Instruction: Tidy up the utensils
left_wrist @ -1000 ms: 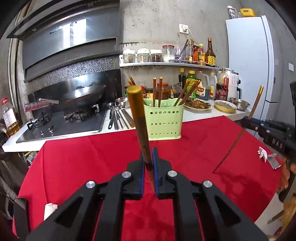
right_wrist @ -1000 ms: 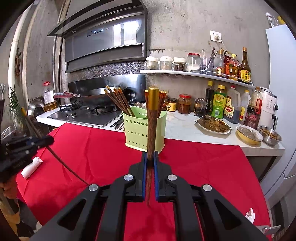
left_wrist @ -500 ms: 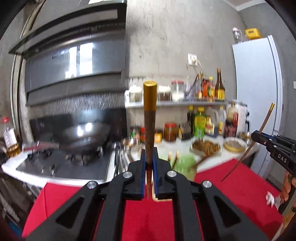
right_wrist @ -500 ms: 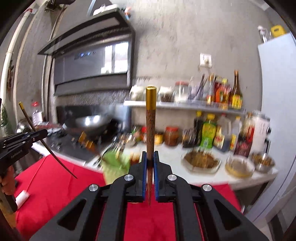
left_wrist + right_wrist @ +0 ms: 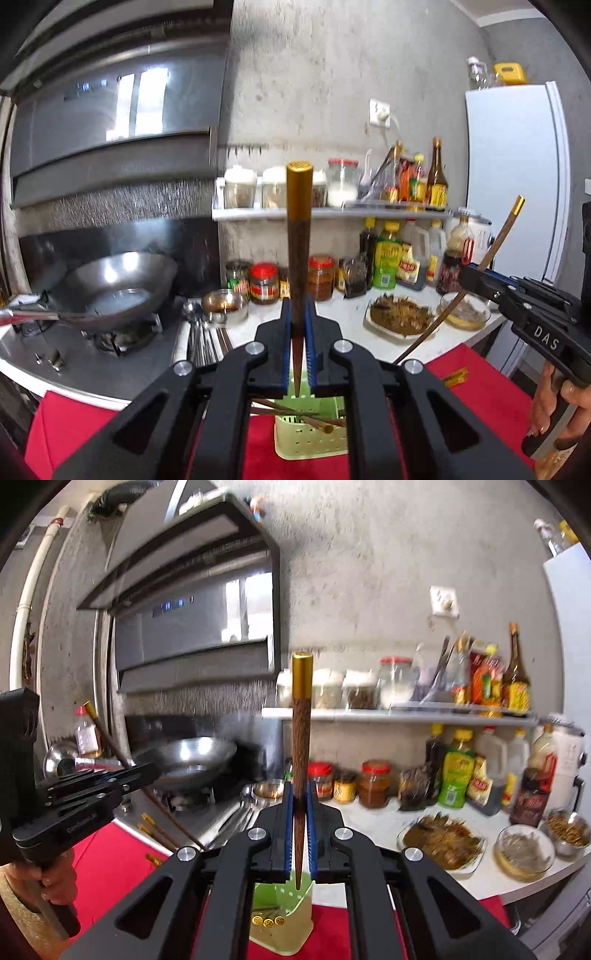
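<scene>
Kitchen counter behind; both jaws clamped on upright chopsticks.

Both grippers, the left gripper and the right gripper, are matte black with blue pads and round silver screws; white lettering "DAS" marks one handle

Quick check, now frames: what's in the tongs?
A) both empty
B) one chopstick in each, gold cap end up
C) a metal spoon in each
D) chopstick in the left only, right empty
B: the left tongs are shut on a gold-capped wooden chopstick, and the right tongs are shut on a chopstick of their own, both standing cap up above the green holder.
</scene>
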Available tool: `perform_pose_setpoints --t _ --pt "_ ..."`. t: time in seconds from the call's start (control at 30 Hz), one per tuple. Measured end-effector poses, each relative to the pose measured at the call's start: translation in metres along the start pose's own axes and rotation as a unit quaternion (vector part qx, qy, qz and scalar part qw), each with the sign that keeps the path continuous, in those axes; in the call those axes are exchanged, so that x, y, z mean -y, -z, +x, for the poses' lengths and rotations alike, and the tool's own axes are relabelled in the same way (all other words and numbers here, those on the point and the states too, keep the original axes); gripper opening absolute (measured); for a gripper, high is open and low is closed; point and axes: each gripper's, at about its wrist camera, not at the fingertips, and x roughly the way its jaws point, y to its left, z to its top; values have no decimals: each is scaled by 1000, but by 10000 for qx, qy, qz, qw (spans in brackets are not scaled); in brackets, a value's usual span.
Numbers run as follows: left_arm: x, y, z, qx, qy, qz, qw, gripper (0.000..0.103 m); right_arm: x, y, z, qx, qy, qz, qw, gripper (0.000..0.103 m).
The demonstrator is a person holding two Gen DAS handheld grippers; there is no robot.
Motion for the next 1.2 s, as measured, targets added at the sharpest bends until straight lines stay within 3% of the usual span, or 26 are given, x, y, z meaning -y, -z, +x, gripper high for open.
perform_pose_setpoints --t 0.17,0.23,0.27,0.3,0.47,0.53,0.67,0.73,0.83,1.2 --pt "-7 15 28 -302 13 -28 9995 6 -1 20 23 -336 14 -32 9994 9" --pt "-8 18 31 -315 -77 11 9995 7 -1 23 26 -400 42 -46 9992 18" --pt "-8 17 31 -314 -88 32 9995 8 -1 24 23 -371 104 -58 9992 30" --pt "-8 17 29 -315 -68 26 9995 11 0 23 21 -322 118 -72 9994 37" --pt "-7 -1 0 -24 -79 -27 10000 29 2 6 -20 -17 306 -68 9995 40" --pt "-5 -9 -24 159 -135 -44 9998 40 0 -1 -45 101 408 -90 9991 41" --pt "0 -11 -79 308 -615 -42 9976 62 -6 -1 -99 157 667 -109 9976 54" --pt "3 2 -103 144 -957 -62 9953 64 -9 9 -120 48 725 -65 9973 56" --pt "9 33 -137 -176 -1116 -67 9936 65 -15 32 -147 -161 747 -10 9971 57" --pt "22 132 -206 -1113 -1412 -327 9832 69 -60 109 -215 -855 797 -111 9931 69"
